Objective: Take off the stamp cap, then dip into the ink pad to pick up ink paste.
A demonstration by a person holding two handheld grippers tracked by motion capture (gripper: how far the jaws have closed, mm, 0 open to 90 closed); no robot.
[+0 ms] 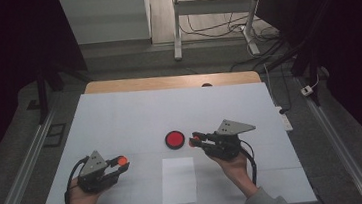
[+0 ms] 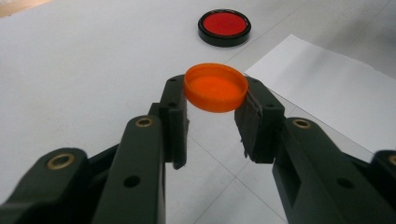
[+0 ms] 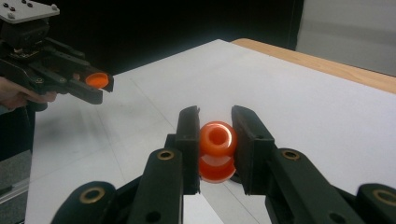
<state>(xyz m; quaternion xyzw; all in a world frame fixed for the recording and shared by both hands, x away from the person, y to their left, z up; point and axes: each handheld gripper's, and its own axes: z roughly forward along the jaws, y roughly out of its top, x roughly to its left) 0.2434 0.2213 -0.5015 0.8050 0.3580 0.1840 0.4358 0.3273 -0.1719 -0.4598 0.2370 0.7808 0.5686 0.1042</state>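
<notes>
A white-covered table with a pale wooden far edge is standing in a dim room, cables trailing across the grey floor beyond it. At the near side, a person is holding a black two-jaw gripper in each hand. The left gripper is gripping a shallow orange plastic cap by its rim, open side up, its jaws closed only as far as the cap's width and lifted clear of the table; in the high view the cap is showing at the gripper's tip, left of a white sheet of paper. The right gripper is clamping a small orange plastic bottle-like piece between nearly closed jaws, its round opening facing the camera. A round black-rimmed red disc is lying flat on the table between the two grippers, just beyond the paper and close to the right gripper's tip.
</notes>
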